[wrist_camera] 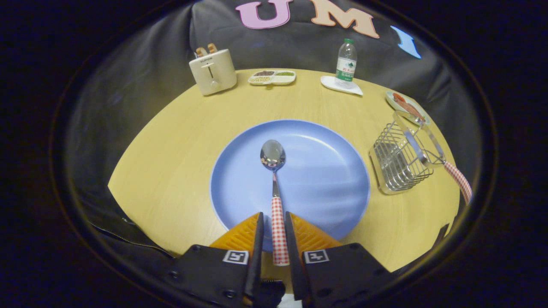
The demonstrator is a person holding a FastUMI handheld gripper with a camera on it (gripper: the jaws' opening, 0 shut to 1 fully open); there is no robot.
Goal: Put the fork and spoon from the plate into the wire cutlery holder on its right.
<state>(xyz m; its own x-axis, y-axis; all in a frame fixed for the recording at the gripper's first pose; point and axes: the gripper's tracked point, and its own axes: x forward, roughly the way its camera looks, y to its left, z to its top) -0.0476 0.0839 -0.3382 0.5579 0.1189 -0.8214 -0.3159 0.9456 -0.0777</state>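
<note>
A spoon (274, 171) with a red-and-white checked handle lies on the blue plate (325, 179), its bowl pointing away from me. My gripper (274, 222) straddles the handle, fingers close together. The right finger (292, 239) is against the handle, while a thin strip of plate shows between the handle and the left finger (258, 239). The wire cutlery holder (400, 160) stands to the right of the plate. The fork (445, 160) sits in it, its checked handle leaning out to the right.
At the back of the round wooden table (180, 141) stand a cream toaster (212, 70), a divided snack tray (272, 77) and a water bottle (346, 64) on a white coaster. A small dish of food (406, 106) sits behind the holder.
</note>
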